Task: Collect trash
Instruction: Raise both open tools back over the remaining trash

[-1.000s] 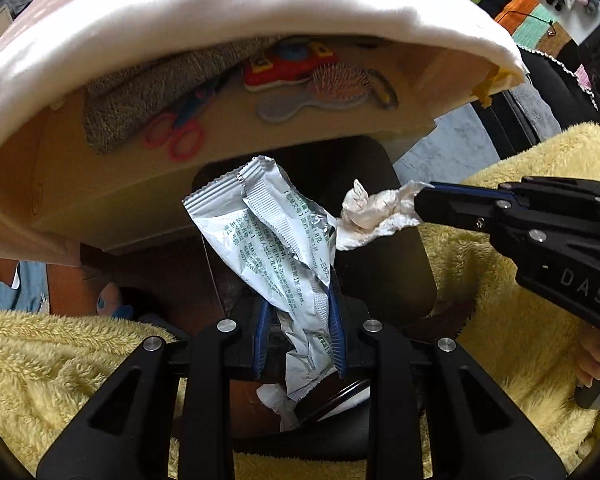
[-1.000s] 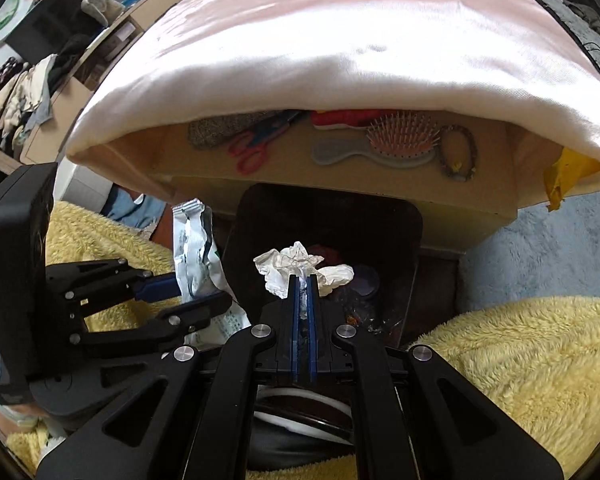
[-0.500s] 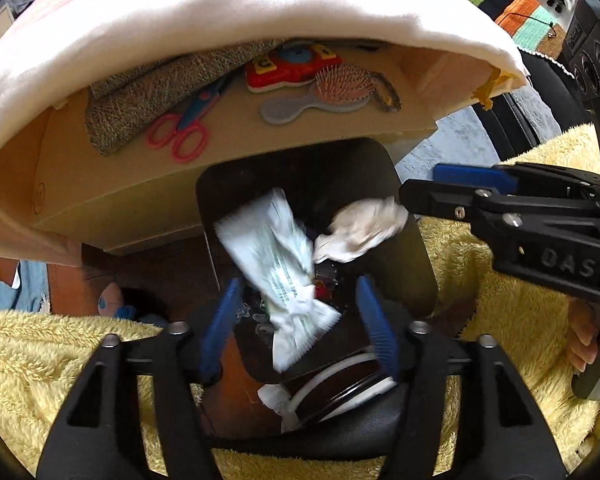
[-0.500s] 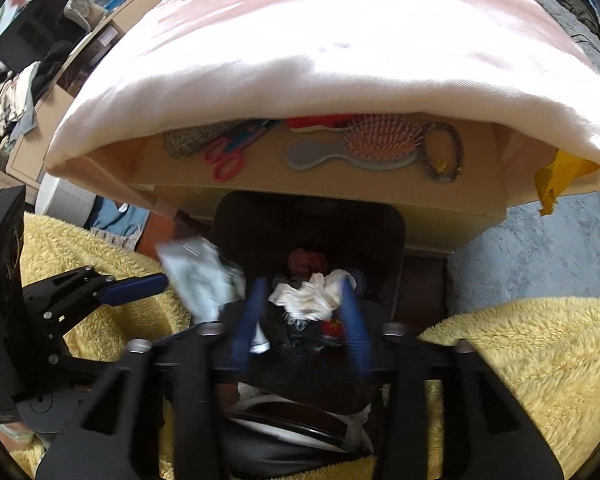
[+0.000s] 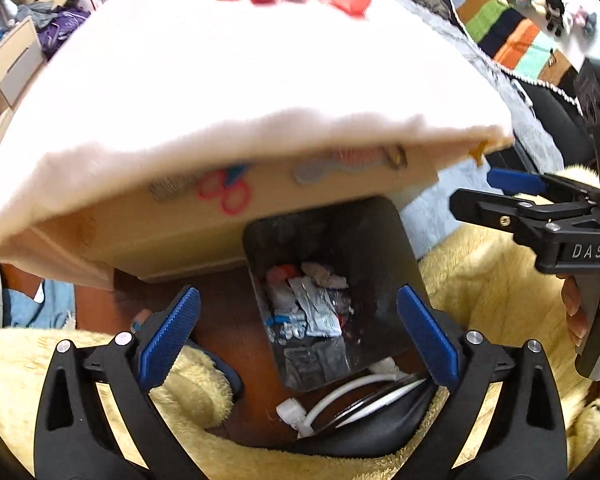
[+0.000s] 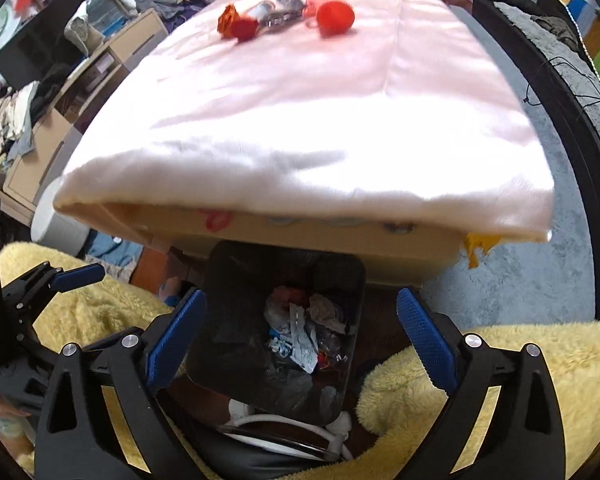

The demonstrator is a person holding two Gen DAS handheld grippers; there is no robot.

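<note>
Pink cloth (image 6: 308, 120) covers the tabletop across the upper frame, and below it at centre both the left claw (image 5: 296, 336) and right claw (image 6: 300, 336), jaws just opened wide and empty, hang over a black bin (image 6: 236, 300) holding the silver wrapper (image 5: 320, 308) and crumpled tissue (image 6: 326, 312).

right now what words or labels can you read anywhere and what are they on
"DAS": raised letters on the black body of the right gripper, seen from the left wrist.
Silver wrapper in the black bin: it carries print, too small and blurred to read.
Nothing else readable in either view.
</note>
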